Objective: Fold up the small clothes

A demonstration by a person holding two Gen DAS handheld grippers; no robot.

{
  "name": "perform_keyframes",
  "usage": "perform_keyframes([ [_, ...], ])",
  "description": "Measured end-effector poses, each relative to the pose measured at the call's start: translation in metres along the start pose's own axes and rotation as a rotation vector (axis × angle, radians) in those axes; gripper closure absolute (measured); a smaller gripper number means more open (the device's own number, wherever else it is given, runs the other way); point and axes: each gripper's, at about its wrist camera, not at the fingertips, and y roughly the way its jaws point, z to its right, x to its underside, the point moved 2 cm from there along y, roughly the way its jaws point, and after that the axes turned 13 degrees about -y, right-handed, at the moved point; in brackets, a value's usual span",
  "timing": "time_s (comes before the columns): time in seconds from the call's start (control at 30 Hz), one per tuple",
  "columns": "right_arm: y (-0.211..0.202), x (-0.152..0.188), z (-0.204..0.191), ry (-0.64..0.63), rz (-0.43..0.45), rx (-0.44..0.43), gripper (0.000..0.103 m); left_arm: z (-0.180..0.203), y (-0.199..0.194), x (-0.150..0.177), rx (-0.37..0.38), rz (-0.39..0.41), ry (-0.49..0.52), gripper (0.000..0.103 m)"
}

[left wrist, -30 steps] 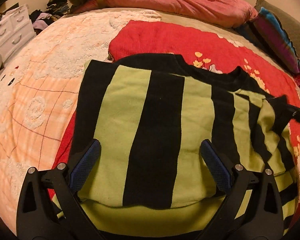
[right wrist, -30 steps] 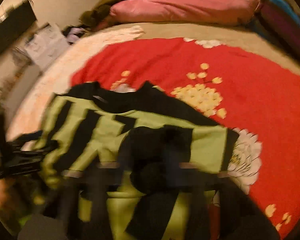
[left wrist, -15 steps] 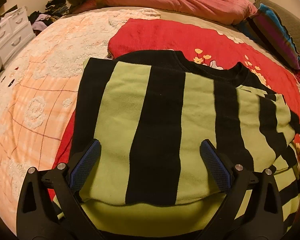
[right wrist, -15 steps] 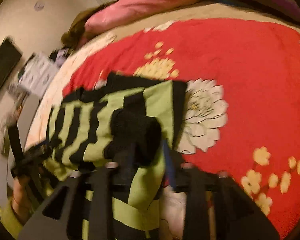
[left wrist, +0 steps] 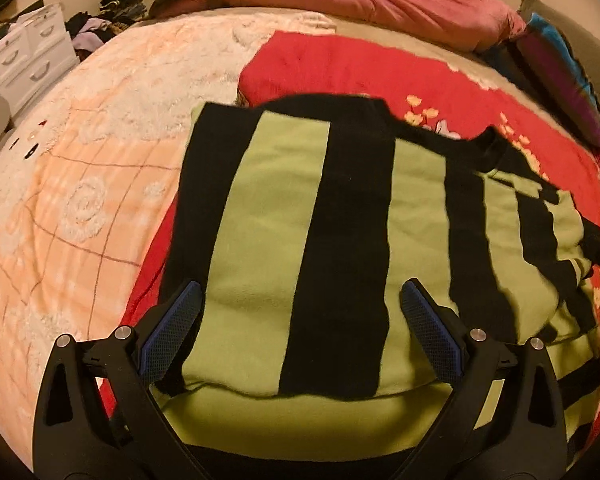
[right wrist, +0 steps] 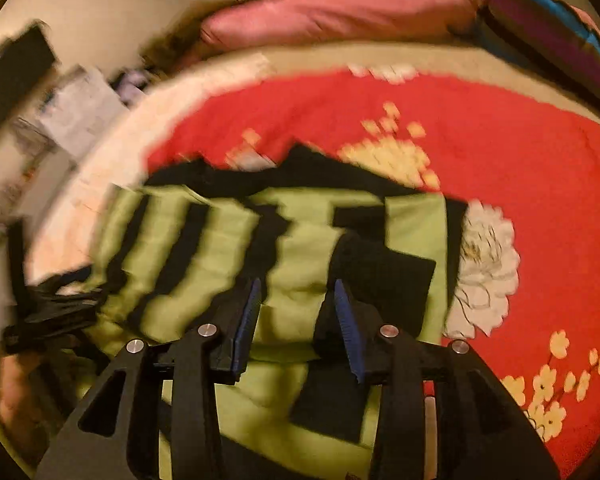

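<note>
Striped sweater (left wrist: 340,240) on the red blanket (left wrist: 380,72) looks soft n floppy, prob grab at hem corners. Left gripper (left wrist: 300,312) wide open, right gripper (right wrist: 296,304) half open, both empty.

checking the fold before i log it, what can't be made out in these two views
- Striped sweater hem: left wrist view, cut off by the bottom edge and the left gripper.
- Its right sleeve: the right wrist view is motion-blurred, so the black cuff edges are soft; the right gripper covers part of it.
- White drawer unit: left wrist view, too small and cut by the edge.
</note>
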Motion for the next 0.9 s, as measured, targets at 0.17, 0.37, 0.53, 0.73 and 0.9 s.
perform_keyframes([
  [0.17, 0.019, 0.008, 0.007, 0.037, -0.054, 0.036, 0.066, -0.001, 0.001, 0.002, 0.004, 0.002, 0.003, 0.01],
  [0.37, -0.002, 0.007, 0.007, 0.08, 0.015, 0.005, 0.044, -0.004, -0.003, 0.003, 0.011, 0.005, 0.002, 0.01],
  [0.53, -0.035, 0.01, 0.008, 0.097, 0.104, 0.024, 0.025, -0.008, -0.014, 0.001, 0.014, 0.027, -0.015, 0.01],
  [0.73, -0.06, 0.01, 0.009, 0.121, 0.168, 0.017, 0.019, -0.016, -0.036, -0.004, 0.033, 0.086, -0.055, 0.01],
  [0.9, -0.079, 0.008, 0.006, 0.11, 0.217, 0.025, 0.01, -0.022, -0.054, -0.004, 0.026, 0.127, -0.066, 0.009],
])
